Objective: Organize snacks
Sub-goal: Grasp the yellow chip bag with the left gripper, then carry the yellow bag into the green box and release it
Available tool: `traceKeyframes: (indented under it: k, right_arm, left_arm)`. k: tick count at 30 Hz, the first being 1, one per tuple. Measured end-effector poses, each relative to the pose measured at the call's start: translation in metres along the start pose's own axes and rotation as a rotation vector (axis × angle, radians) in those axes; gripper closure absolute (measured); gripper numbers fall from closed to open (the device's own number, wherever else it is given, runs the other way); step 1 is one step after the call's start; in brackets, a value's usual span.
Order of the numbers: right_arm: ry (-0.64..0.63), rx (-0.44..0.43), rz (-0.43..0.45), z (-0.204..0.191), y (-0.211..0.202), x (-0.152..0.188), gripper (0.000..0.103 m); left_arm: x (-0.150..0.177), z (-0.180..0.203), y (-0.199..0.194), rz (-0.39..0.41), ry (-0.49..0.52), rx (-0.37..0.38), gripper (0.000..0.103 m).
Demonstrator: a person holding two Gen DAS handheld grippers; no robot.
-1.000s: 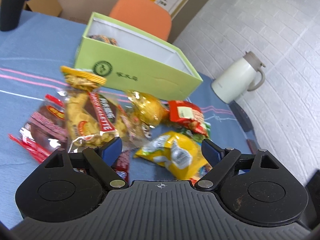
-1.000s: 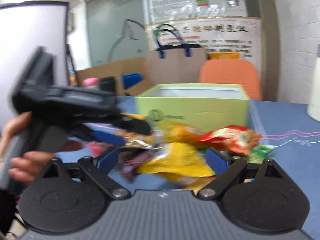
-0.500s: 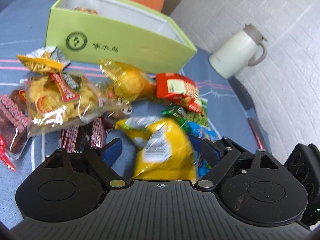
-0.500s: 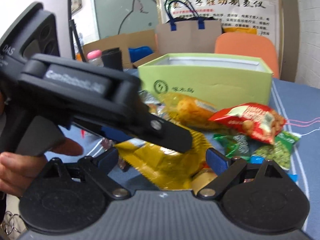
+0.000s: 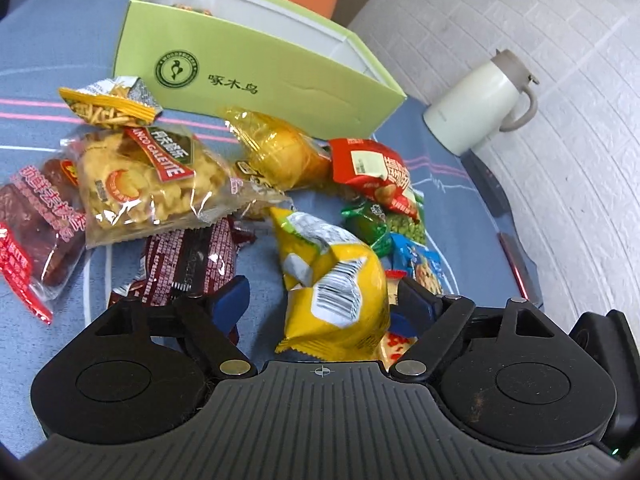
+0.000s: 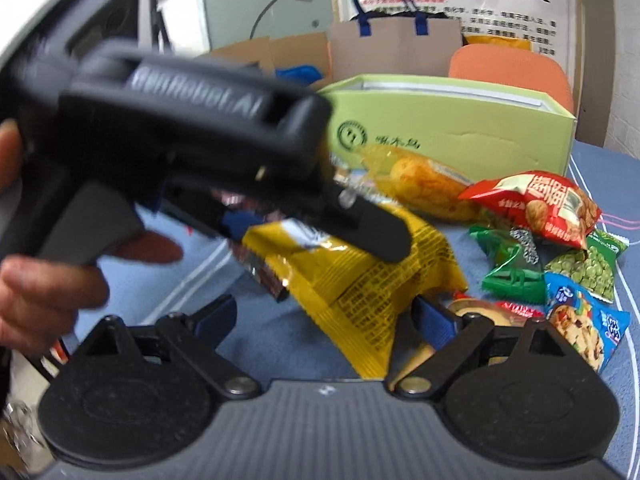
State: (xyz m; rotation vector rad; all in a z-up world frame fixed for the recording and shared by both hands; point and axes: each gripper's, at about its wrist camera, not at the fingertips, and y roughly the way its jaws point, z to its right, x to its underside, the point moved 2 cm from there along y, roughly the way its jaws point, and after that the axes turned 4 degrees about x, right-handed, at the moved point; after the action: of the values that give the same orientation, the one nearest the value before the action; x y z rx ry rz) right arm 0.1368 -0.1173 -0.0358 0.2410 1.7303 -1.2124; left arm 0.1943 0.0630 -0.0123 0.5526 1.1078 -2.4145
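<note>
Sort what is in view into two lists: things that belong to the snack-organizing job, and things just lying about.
Belongs to the job:
green box
yellow snack bag, between the open left gripper fingers
red snack bag
clear biscuit pack
green pea packet
right gripper, open

Just lying about:
white jug
orange chair
paper bag

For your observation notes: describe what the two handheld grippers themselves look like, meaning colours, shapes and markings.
Both the left gripper and right gripper are matte black, with a ribbed grey base, two round discs, angled link arms on silver pivot pins and blue fingertip pads. Seen side-on, the left one carries blurred pale lettering. A bare hand holds it.
</note>
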Motion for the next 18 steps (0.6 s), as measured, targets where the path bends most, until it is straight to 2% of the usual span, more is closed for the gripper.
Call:
traceKeyframes:
  k: [3,5,7,10,14,15,16,17,18]
  right_arm:
    - [-0.037,0.049,-0.017,0.004,-0.004,0.006,0.010]
    - [0.003,0.072,-0.017,0.013,-0.009,0.007,0.010]
    - [0.068,0.049,0.013,0.019,-0.016,0.005,0.010]
    - [0.134,-0.035,0.032,0.017,-0.013,0.002,0.010]
    - [0.111,0.016,0.009,0.010,0.003,0.000,0.010]
    - [0.121,0.009,0.018,0.011,0.004,0.001,0.010]
    - [0.125,0.003,0.027,0.012,0.004,0.000,0.014]
    - [0.120,0.010,0.034,0.012,0.003,-0.001,0.031]
    - [0.110,0.028,0.037,0.012,0.001,-0.002,0.035]
  left_arm:
    - [0.004,-0.002,0.001,-0.007,-0.005,0.007,0.034]
    - [0.005,-0.001,0.001,-0.004,0.000,0.005,0.034]
    - [0.004,0.001,0.000,0.003,0.010,0.007,0.033]
    - [0.002,0.004,0.004,-0.003,0.023,0.010,0.034]
    - [0.003,0.005,0.012,-0.028,0.060,-0.010,0.036]
    - [0.005,0.005,0.015,-0.038,0.067,-0.011,0.042]
    - [0.007,0.003,0.018,-0.051,0.067,-0.006,0.047]
    - [0.008,0.001,0.020,-0.062,0.051,0.024,0.068]
    - [0.010,0.000,0.019,-0.059,0.025,0.071,0.075]
